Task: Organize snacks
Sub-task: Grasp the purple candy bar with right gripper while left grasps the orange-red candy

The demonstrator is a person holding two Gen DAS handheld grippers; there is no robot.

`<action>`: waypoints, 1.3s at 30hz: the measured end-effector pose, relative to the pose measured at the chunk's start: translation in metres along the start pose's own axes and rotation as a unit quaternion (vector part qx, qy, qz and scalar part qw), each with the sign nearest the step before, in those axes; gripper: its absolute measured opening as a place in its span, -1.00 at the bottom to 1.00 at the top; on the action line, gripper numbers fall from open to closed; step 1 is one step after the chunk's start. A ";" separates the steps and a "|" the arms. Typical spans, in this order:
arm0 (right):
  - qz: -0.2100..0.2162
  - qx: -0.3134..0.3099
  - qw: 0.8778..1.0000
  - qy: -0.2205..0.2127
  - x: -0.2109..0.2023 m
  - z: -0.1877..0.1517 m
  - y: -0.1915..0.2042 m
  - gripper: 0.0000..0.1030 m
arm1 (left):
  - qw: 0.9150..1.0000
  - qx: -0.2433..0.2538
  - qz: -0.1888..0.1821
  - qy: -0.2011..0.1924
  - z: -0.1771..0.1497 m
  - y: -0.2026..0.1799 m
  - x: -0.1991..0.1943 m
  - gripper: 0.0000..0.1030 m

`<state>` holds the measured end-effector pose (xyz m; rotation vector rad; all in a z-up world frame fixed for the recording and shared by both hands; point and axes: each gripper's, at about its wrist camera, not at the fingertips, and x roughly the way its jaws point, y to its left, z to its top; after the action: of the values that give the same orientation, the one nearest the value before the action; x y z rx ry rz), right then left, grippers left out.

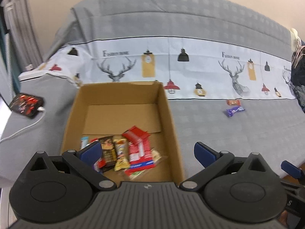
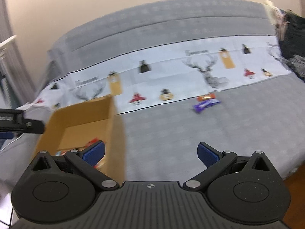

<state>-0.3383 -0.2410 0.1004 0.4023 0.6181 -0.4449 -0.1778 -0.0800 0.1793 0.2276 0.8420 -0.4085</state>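
An open cardboard box sits on the grey bed, with several snack packets piled in its near end. My left gripper hovers open over the box's near right corner, nothing between its fingers. Far to the right on the bedspread lie a purple snack bar and an orange packet behind it. In the right wrist view the box is at the left and the purple bar and orange packet lie ahead. My right gripper is open and empty above the bedspread.
A phone with a white charging cable lies on the bed left of the box. A patterned white band with deer and lamps crosses the bedspread. Dark clothing is heaped at the far right. The bed's right edge drops to a wooden floor.
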 end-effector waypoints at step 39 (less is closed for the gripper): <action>-0.139 0.098 0.982 0.079 0.300 0.048 -0.238 -0.69 | 0.976 0.202 -0.078 0.037 0.129 -0.216 0.288 1.00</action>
<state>-0.2192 -0.5444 -0.1064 0.5445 0.7931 -0.7500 -0.0142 -0.3937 0.0362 0.5585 0.8470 -0.7228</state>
